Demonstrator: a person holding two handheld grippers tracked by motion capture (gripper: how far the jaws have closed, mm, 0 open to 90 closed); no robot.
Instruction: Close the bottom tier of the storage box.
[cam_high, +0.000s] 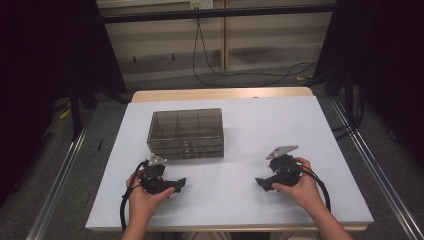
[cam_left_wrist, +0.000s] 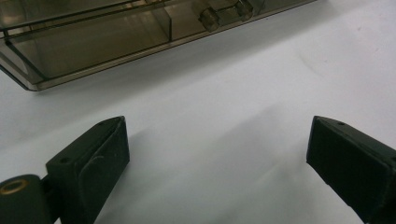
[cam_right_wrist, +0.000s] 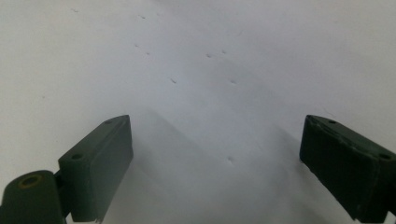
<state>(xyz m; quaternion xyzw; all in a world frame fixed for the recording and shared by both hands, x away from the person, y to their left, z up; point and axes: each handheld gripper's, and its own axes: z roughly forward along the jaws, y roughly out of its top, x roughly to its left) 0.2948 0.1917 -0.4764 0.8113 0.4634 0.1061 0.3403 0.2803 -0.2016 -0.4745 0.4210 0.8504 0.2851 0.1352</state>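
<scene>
A smoky clear plastic compartment box (cam_high: 186, 133) with a shut lid and front latches sits left of the middle of the white table (cam_high: 260, 125). My left gripper (cam_high: 179, 185) lies low near the front left, held by a hand and pointing right, just in front of the box. Along its own view, the left gripper (cam_left_wrist: 217, 154) stands open over bare table, with the box's front edge (cam_left_wrist: 93, 44) and a latch (cam_left_wrist: 219, 11) beyond. My right gripper (cam_high: 259, 182) rests at the front right, pointing left. It (cam_right_wrist: 215, 154) is open too, nothing between its jaws.
Black cables (cam_high: 225, 70) trail over the grey floor behind the table. Metal rails (cam_high: 60, 175) run along both sides of the table. Dark stands and curtains close in the left and right.
</scene>
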